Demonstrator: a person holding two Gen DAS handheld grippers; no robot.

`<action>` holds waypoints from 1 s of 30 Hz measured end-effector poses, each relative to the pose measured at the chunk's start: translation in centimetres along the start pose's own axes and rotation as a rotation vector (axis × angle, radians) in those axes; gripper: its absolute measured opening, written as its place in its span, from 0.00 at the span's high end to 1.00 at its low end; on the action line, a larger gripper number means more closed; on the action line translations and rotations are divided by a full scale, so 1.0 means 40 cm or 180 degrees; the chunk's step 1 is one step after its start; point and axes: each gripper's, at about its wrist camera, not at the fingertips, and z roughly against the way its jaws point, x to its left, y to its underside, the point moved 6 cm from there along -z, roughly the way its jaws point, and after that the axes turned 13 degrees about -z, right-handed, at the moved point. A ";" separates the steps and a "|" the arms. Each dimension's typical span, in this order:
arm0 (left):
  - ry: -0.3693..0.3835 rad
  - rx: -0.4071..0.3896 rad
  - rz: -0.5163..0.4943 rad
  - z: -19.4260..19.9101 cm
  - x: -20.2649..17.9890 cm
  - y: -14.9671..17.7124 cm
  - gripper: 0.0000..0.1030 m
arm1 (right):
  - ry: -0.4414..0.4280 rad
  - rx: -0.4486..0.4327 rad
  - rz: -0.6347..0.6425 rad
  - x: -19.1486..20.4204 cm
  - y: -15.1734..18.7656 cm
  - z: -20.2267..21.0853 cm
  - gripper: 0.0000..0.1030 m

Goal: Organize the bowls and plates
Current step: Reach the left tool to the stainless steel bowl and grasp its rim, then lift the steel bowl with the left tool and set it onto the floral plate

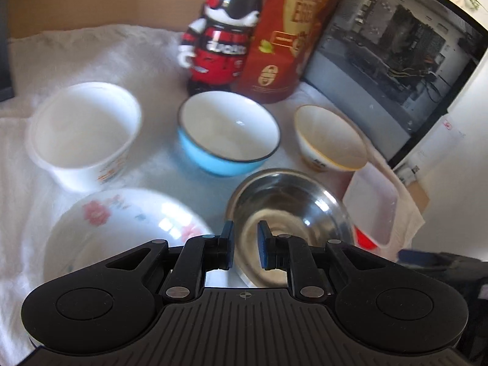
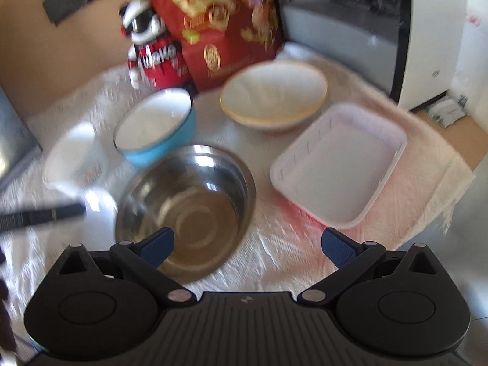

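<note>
Presently catalogued: steel bowl — on the white towel, between floral plate and plastic tray. Judged light, rigid, slippery; best taken by the rim. Left gripper narrowed, empty; right gripper spread wide, empty.
</note>
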 end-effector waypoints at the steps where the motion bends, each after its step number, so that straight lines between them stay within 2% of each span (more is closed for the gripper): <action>1: -0.0011 -0.0024 -0.0031 -0.011 -0.003 -0.008 0.82 | 0.0015 0.0058 0.0044 -0.007 0.002 -0.016 0.02; 5: -0.0271 0.0049 -0.0105 -0.059 -0.012 -0.035 0.82 | -0.0237 0.0143 0.0324 -0.009 -0.006 -0.049 0.11; 7: -0.0457 0.0153 -0.0202 -0.089 -0.011 -0.043 0.82 | -0.0418 0.0240 0.0297 -0.016 -0.016 -0.071 0.27; 8: -0.0497 0.0197 -0.0203 -0.103 -0.008 -0.047 0.82 | -0.0451 0.0330 0.0247 -0.019 -0.021 -0.090 0.32; 9: -0.0475 0.0238 -0.0177 -0.117 -0.005 -0.048 0.82 | -0.0471 0.0427 0.0182 -0.020 -0.026 -0.108 0.41; 10: -0.0447 0.0278 -0.0131 -0.131 0.001 -0.047 0.82 | -0.0511 0.0523 0.0143 -0.018 -0.029 -0.124 0.46; 12: -0.0442 0.0347 0.0000 -0.159 0.016 -0.045 0.82 | -0.0639 0.0669 0.0223 -0.005 -0.028 -0.143 0.50; 15: -0.0380 0.0452 0.0141 -0.195 0.029 -0.039 0.74 | -0.0714 0.0782 0.0327 0.015 -0.034 -0.177 0.56; 16: -0.0352 0.0484 0.0140 -0.204 0.029 -0.038 0.75 | -0.0737 0.0823 0.0310 0.018 -0.034 -0.185 0.59; 19: -0.0230 0.0528 0.0153 -0.222 0.021 -0.033 0.72 | -0.0852 0.0884 0.0261 0.024 -0.045 -0.195 0.63; 25: 0.0114 0.0693 0.0468 -0.191 -0.021 0.025 0.72 | -0.0644 0.0818 0.0417 0.008 -0.084 -0.198 0.63; 28: 0.0142 0.0674 0.0492 -0.178 -0.037 0.051 0.72 | -0.0588 0.0807 0.0421 0.000 -0.105 -0.208 0.62; 30: 0.0148 0.0625 0.0616 -0.182 -0.028 0.054 0.72 | -0.0583 0.0812 0.0422 0.007 -0.110 -0.217 0.61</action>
